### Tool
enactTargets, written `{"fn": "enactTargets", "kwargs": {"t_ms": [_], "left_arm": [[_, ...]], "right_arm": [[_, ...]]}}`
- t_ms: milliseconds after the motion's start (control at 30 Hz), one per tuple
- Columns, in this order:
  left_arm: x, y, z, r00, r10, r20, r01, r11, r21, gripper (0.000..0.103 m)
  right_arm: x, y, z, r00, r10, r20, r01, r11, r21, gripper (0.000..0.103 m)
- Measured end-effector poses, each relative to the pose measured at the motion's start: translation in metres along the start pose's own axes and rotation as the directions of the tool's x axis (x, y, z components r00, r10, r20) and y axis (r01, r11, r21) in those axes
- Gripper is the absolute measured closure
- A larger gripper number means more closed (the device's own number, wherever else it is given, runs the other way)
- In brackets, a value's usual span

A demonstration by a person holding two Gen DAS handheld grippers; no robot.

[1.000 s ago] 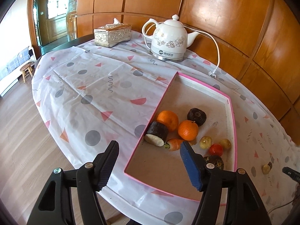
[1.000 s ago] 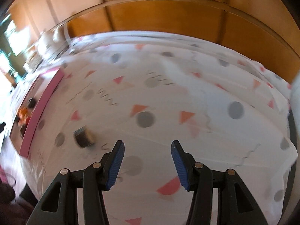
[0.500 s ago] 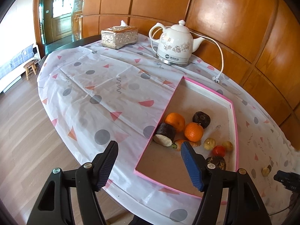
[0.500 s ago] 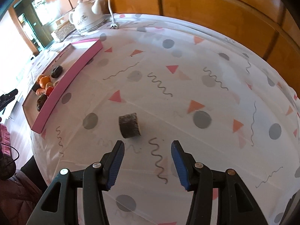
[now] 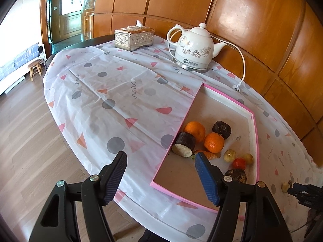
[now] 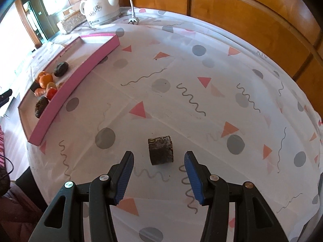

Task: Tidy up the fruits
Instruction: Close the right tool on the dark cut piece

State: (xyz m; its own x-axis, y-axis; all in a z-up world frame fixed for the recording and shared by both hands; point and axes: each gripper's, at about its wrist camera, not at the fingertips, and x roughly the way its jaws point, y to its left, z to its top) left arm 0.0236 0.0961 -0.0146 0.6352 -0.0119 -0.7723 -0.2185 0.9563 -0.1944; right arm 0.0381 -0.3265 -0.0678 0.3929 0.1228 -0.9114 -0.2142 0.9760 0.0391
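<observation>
Counter (image 6: 201,40), round and covered with a patterned cloth, seen from both wrist cameras. At its far side stand a white kettle (image 5: 193,46) and a silver tissue box (image 5: 134,37), neither part of the task.

Pink-rimmed tray (image 5: 254,141), lying on the counter. It holds the produce gathered so far: two oranges (image 5: 214,142), several dark root pieces (image 5: 184,144), a carrot stub, a small red fruit (image 5: 239,163) and a few pale round items. Much of the tray floor at the kettle end is bare.

Left claw (image 5: 161,170), released and empty, hanging over the near corner of the tray with nothing between its fingers.

Right claw (image 6: 159,172), released and empty, pointing steeply down at the cloth well apart from the tray.

Dark cut chunk (image 6: 161,150), the task's thing of this step. It lies alone on the cloth just ahead of the right claw's fingertips, roughly centred on the gap but not yet between the pads.

Step in hand, as judged: the approach to pick up this stray piece. The next move calls for lowering and advancing the right claw until the pads flank the chunk's sides, then clenching; the gap looks wider than the chunk, so no further spreading seems needed. A carry to the tray would follow.
</observation>
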Motion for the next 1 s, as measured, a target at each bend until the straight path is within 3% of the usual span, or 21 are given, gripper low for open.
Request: {"fn": "enactTargets", "kwargs": {"t_ms": [733,833,1000], "left_arm": [[0.0,0.007,-0.004,1.0,-0.016,0.01,0.016,1.0,-0.002,0.03],[0.001,0.008,-0.004,1.0,-0.018,0.009,0.018,1.0,-0.007,0.03],[0.002,0.01,-0.005,1.0,-0.023,0.005,0.023,1.0,-0.011,0.03]], "right_arm": [[0.019,0.006,-0.001,0.998,-0.059,-0.021,0.06,0.997,0.039,0.05],[0.018,0.009,-0.002,0.998,-0.059,-0.013,0.059,0.998,0.038,0.067],[0.019,0.009,-0.003,0.997,-0.077,-0.006,0.078,0.996,0.048,0.078]]}}
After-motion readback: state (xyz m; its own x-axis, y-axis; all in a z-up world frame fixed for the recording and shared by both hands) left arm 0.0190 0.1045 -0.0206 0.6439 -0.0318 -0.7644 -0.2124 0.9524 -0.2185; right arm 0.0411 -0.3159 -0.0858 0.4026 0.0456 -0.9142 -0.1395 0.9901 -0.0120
